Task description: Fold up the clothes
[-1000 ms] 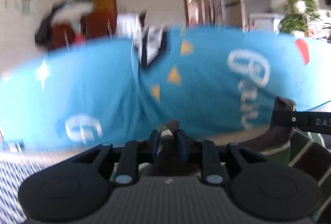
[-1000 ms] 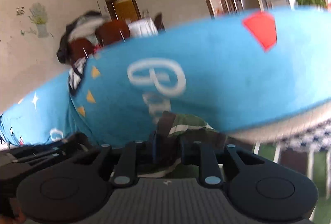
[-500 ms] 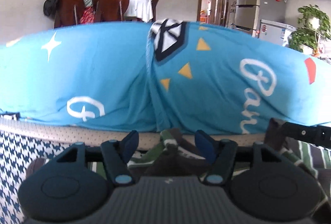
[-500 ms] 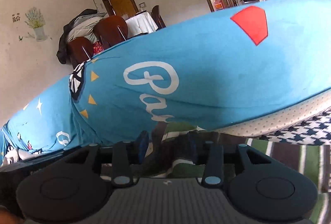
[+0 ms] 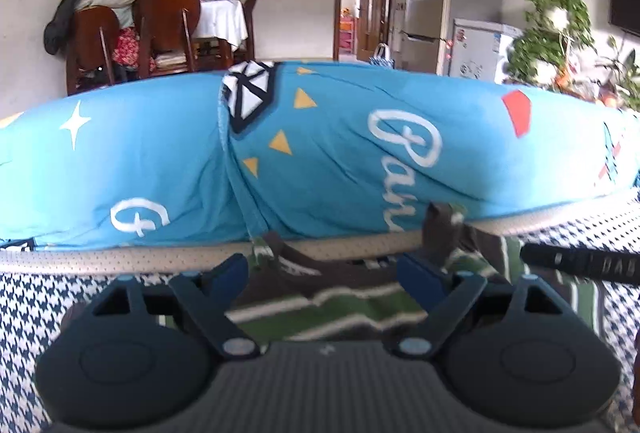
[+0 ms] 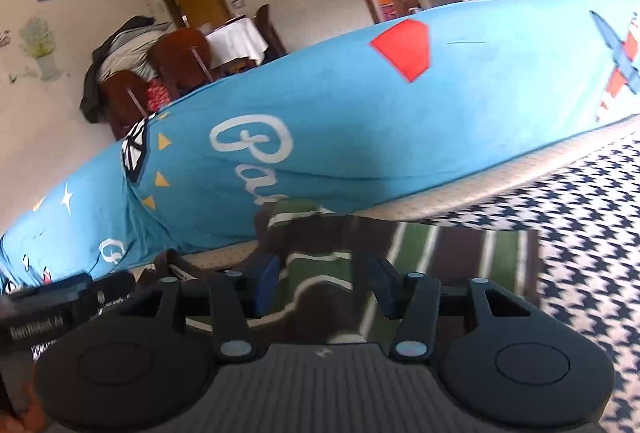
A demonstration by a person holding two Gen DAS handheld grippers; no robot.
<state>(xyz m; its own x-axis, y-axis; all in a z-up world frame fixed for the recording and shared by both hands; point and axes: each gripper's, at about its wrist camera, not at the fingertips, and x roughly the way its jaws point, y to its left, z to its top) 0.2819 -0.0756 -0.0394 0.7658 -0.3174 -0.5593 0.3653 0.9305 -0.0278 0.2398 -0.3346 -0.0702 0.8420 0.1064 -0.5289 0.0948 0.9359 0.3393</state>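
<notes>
A green, brown and white striped garment lies on the houndstooth cover, its far edge rumpled against the blue quilt. My left gripper hovers just over its near part. The jaws stand wide and are still opening, and the pads touch no cloth. My right gripper is over the same garment. Its jaws are opening too, with striped cloth lying between and under them, unpressed. Each wrist view catches the other tool: the right gripper at the edge, the left gripper at lower left.
A long blue printed quilt rises like a wall right behind the garment. The houndstooth cover spreads to both sides. Beyond are wooden chairs piled with clothes, a doorway, a fridge and plants.
Both grippers went from shut on a bunched fold of the striped garment to open. They pulled back and rose a little, and the cloth now lies on the cover.
</notes>
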